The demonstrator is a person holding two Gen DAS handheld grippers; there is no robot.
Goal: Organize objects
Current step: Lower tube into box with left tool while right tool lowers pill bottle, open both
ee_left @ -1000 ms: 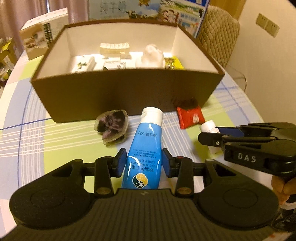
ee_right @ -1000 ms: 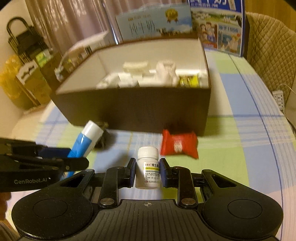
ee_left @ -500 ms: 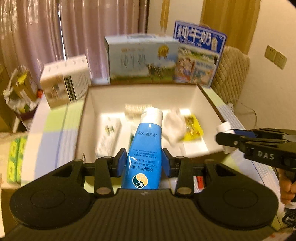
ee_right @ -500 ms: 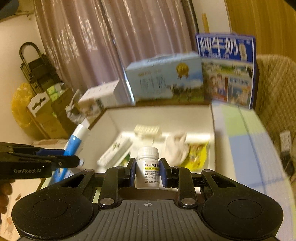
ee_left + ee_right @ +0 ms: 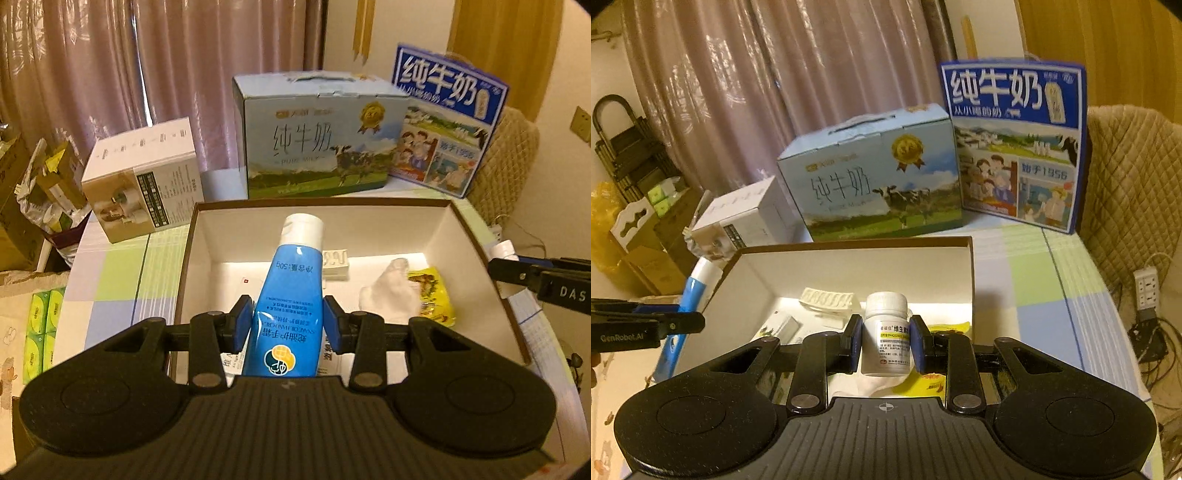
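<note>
My left gripper (image 5: pixel 287 325) is shut on a blue hand-cream tube (image 5: pixel 291 291) with a white cap, held above the open brown box (image 5: pixel 476 236). A white pill bottle (image 5: pixel 886 332) sits clamped in my right gripper (image 5: pixel 885 345), also over the brown box (image 5: pixel 971 280). Inside the box lie a white blister strip (image 5: pixel 827 299), a crumpled white tissue (image 5: pixel 388 291), a yellow sachet (image 5: pixel 432 295) and small cartons. The right gripper (image 5: pixel 539 277) shows at the right edge of the left wrist view; the left gripper (image 5: pixel 646 325) shows at the left of the right wrist view.
Two milk cartons (image 5: pixel 317 136) (image 5: pixel 447 122) and a white appliance box (image 5: pixel 144 181) stand behind the brown box on the checked tablecloth (image 5: pixel 1045 280). A quilted chair (image 5: pixel 1134 177) is at the right, with a power strip (image 5: pixel 1145 291) on the floor. Bags and clutter are at the left.
Both grippers have lifted their objects off the table and moved forward over the box; the view now looks down into it from higher up.
</note>
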